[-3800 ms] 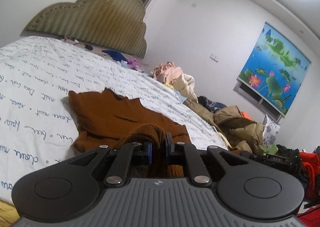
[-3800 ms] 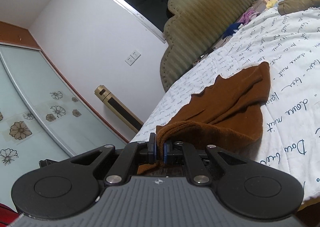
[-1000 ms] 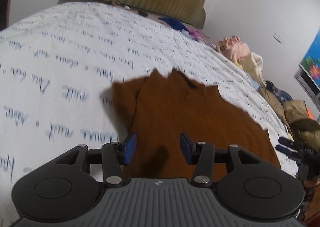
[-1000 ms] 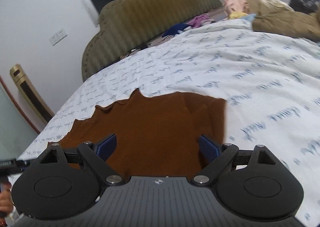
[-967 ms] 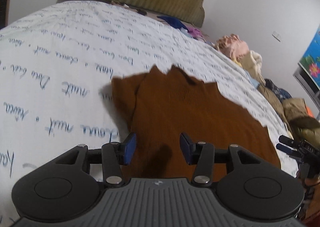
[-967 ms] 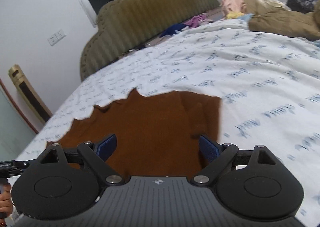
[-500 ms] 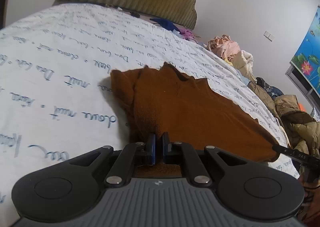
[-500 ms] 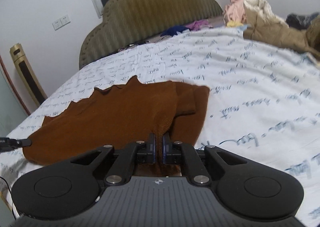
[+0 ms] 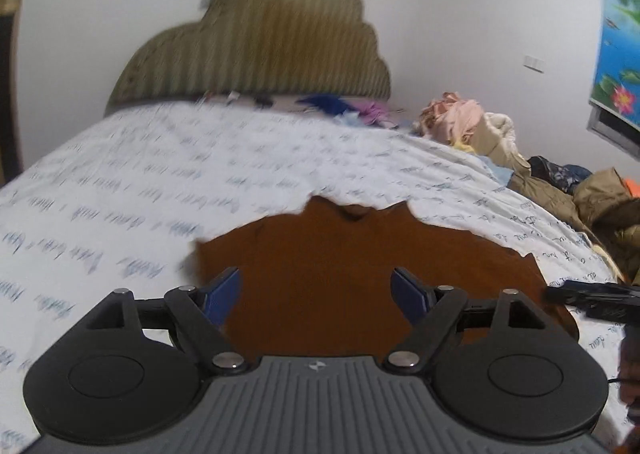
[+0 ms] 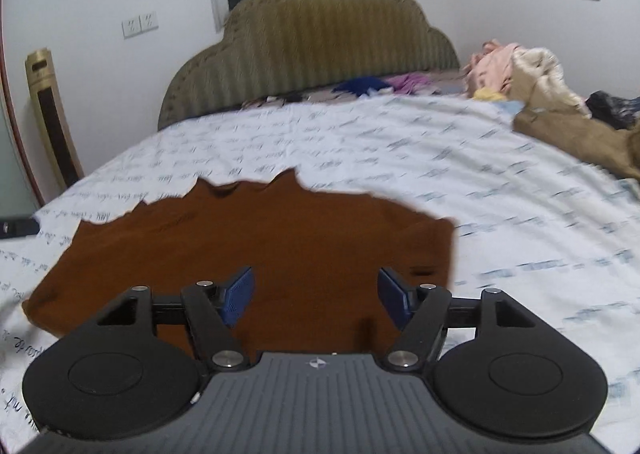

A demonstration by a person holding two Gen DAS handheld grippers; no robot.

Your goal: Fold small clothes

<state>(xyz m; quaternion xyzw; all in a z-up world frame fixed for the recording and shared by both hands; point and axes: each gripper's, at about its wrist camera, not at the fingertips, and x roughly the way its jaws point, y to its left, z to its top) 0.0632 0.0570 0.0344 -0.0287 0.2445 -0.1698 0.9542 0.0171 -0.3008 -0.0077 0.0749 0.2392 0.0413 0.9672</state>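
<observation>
A small rust-brown knitted garment (image 9: 360,266) lies spread flat on the white bed sheet (image 9: 140,174), neck toward the headboard. It also shows in the right wrist view (image 10: 248,242). My left gripper (image 9: 316,294) is open and empty, over the garment's near left part. My right gripper (image 10: 314,294) is open and empty, over the garment's near right part. The right gripper's tip (image 9: 588,294) shows at the right edge of the left wrist view. The garment's near hem is hidden behind both gripper bodies.
The padded olive headboard (image 10: 312,38) stands at the far end. A heap of clothes and coats (image 10: 560,106) lies along the bed's right side. Small coloured clothes (image 10: 372,86) lie near the headboard. A gold tower fan (image 10: 48,114) stands at left.
Half a second ago both grippers were shut on the garment's near edge. Now both have opened and let go, and the garment lies flatter and wider.
</observation>
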